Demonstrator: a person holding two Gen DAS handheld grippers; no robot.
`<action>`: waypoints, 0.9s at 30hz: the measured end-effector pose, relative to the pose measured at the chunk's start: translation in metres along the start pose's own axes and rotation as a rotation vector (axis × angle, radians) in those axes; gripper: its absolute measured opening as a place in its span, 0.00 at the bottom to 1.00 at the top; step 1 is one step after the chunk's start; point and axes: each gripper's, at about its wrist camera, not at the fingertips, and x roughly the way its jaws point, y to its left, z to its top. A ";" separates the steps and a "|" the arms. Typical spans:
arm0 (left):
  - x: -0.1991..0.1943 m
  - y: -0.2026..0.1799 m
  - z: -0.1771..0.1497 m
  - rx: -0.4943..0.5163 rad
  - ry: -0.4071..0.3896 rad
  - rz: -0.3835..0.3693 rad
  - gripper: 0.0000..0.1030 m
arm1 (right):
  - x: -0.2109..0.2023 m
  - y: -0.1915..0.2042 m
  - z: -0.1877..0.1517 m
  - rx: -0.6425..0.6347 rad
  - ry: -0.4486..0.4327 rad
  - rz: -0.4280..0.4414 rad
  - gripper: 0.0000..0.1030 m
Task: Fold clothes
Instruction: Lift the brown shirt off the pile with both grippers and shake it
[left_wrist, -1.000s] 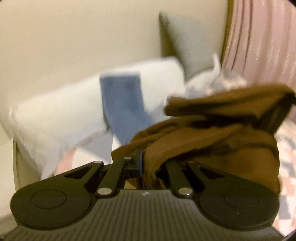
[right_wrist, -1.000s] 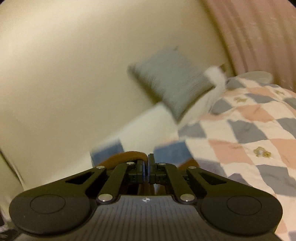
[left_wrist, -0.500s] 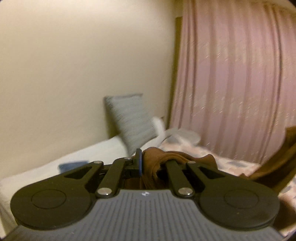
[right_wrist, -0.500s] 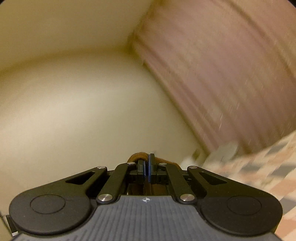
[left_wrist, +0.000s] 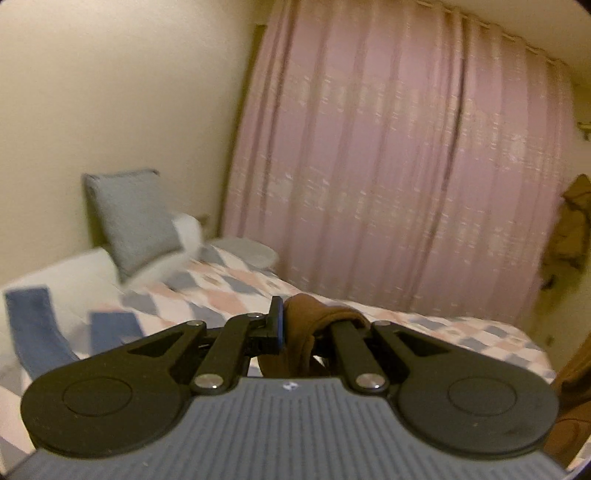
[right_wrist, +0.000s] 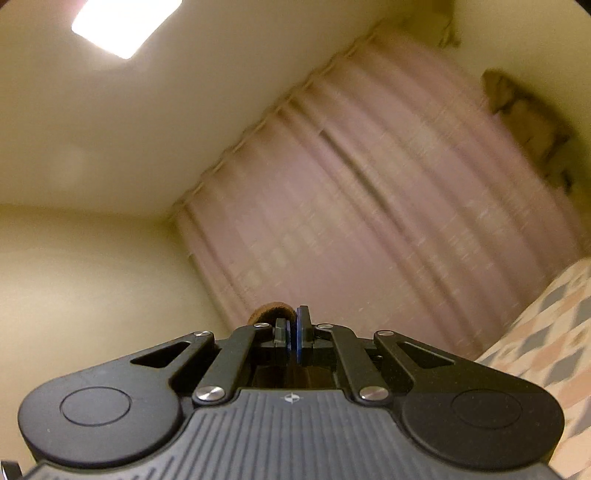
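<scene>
Two grippers each pinch the same brown garment (left_wrist: 310, 332). Seen from the left wrist, the left gripper (left_wrist: 295, 328) has its jaws clamped on a thick bunch of the brown cloth, which bulges over the right finger and hangs down between the arms, above the checked quilt (left_wrist: 229, 291) of the bed. A grey cushion (left_wrist: 129, 218) leans on the wall beside the pink curtain (left_wrist: 406, 166). Seen from the right wrist, tilted up towards the ceiling light (right_wrist: 122, 22), the right gripper (right_wrist: 291, 332) is closed on a thin fold of the cloth, a small loop showing above its left finger.
</scene>
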 end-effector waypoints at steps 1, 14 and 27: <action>-0.001 -0.014 -0.006 -0.008 0.014 -0.022 0.03 | -0.015 -0.010 0.017 -0.012 -0.015 -0.019 0.03; 0.069 -0.136 -0.025 -0.112 0.199 -0.189 0.07 | -0.013 -0.144 0.142 -0.049 -0.053 -0.330 0.03; 0.239 -0.045 -0.322 -0.018 1.045 0.182 0.44 | -0.096 -0.368 -0.150 0.416 0.784 -0.952 0.53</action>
